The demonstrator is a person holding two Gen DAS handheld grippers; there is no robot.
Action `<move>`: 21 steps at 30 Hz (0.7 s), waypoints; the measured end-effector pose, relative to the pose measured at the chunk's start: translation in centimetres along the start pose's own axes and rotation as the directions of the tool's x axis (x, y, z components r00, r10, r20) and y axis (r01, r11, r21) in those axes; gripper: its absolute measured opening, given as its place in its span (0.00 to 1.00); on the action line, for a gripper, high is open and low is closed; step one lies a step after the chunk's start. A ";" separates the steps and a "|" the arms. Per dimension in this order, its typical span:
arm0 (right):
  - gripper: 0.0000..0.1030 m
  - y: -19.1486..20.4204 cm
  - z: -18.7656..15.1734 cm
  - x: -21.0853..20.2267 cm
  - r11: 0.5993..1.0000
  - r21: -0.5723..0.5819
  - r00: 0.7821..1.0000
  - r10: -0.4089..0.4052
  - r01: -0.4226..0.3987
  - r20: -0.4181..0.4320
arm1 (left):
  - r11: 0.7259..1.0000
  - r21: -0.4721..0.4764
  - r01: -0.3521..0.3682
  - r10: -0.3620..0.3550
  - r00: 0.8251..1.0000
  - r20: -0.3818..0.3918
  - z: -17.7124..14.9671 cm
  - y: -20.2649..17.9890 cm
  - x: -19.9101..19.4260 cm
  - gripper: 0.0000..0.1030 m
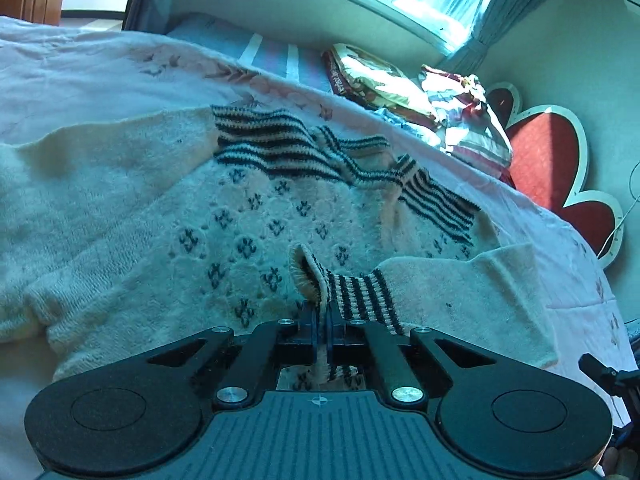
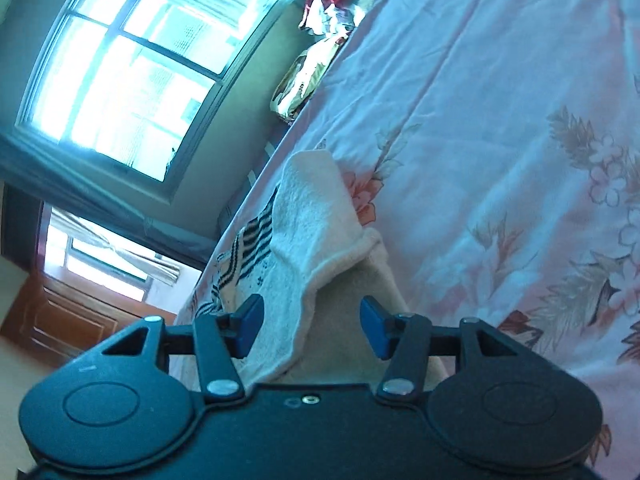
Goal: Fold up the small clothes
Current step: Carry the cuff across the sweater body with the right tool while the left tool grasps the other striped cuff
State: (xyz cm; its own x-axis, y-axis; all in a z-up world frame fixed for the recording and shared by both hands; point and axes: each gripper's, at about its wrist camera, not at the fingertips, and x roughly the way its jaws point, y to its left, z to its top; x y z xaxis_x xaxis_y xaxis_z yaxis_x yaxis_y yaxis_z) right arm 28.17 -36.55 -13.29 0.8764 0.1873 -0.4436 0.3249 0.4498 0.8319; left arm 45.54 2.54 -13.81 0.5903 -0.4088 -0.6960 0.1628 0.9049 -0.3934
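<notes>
Left wrist view: the left hand-held gripper (image 1: 323,320) is clamped on the striped cuff (image 1: 352,288) of a cream knitted sweater with dark flecks and dark-striped collar (image 1: 248,216).
Sweater place: spread across the pink floral bedsheet (image 1: 100,64), collar toward the bed's far edge, cuffed sleeve folded over the body.
Far edge: a heap of patterned bedding (image 1: 404,92) beside a red flower-shaped headboard (image 1: 556,160).
Right wrist view: the right hand-held gripper (image 2: 312,328) stands half wide, its blue pads (image 2: 250,326) pressing nothing.
Between the jaws: a folded cream sleeve edge (image 2: 316,236) of the sweater, lying on the bedsheet.
Background: a bright window (image 2: 132,72).
</notes>
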 end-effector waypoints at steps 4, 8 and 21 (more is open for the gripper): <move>0.52 -1.3 0.6 2.1 0.991 0.124 0.999 0.050 -0.048 -0.011 | 0.997 0.056 -0.048 0.046 0.998 0.035 0.6 1.5 -1.4 0.04; 0.50 -2.4 1.1 4.2 0.977 0.202 0.998 0.066 -0.062 -0.012 | 0.998 0.040 -0.050 0.051 0.999 -0.012 0.1 3.3 -0.4 0.04; 0.12 0.5 1.8 4.4 0.989 -0.096 0.994 -0.111 0.108 -0.018 | 0.991 0.103 -0.087 0.082 0.996 0.043 -1.5 2.8 -1.1 0.04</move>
State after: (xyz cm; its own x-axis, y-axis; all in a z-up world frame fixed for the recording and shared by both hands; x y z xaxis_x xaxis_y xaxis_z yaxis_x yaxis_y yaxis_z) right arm 32.76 -37.06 -14.25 0.8285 0.1523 -0.5389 0.3822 0.5494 0.7430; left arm 44.12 5.31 -15.07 0.6354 -0.3273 -0.6994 0.1917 0.9443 -0.2677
